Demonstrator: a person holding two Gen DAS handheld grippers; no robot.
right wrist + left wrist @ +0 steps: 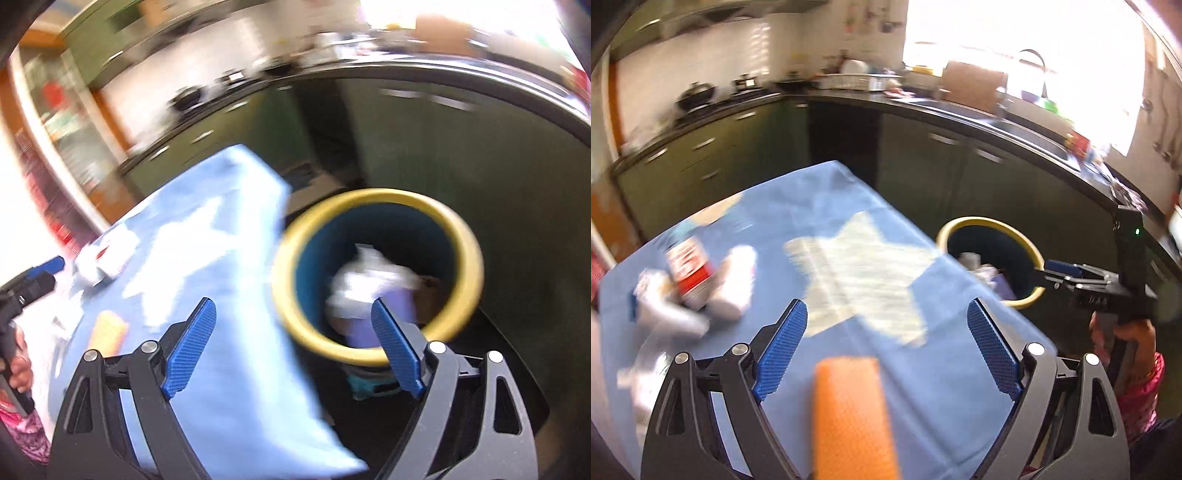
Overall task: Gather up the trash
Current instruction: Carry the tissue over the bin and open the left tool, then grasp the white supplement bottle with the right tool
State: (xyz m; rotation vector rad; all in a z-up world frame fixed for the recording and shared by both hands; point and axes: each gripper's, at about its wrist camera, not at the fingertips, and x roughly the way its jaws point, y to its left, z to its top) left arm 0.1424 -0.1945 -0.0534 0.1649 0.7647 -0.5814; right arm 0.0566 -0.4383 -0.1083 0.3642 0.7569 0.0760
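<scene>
My left gripper (886, 310) hovers open over a table with a blue cloth (945, 369). An orange block (853, 417) lies on the cloth low between its fingers, with neither pad touching it. A blurred red-and-white can (690, 269) and white bottles (735, 284) lie at the table's left. My right gripper (293, 306) is open and empty, at the table's edge above a yellow-rimmed blue bin (369, 195). The bin holds crumpled white trash (365, 280) and a purple item (399, 306). In the left wrist view the right gripper (1047, 273) reaches over that bin (990, 221).
Dark green cabinets (923, 162) under a black counter wrap around behind the table and bin. On the counter are a sink (1030, 129), a cardboard box (971, 85) and a pan (696, 94) on the stove. A person's hand (1134, 332) holds the right gripper's handle.
</scene>
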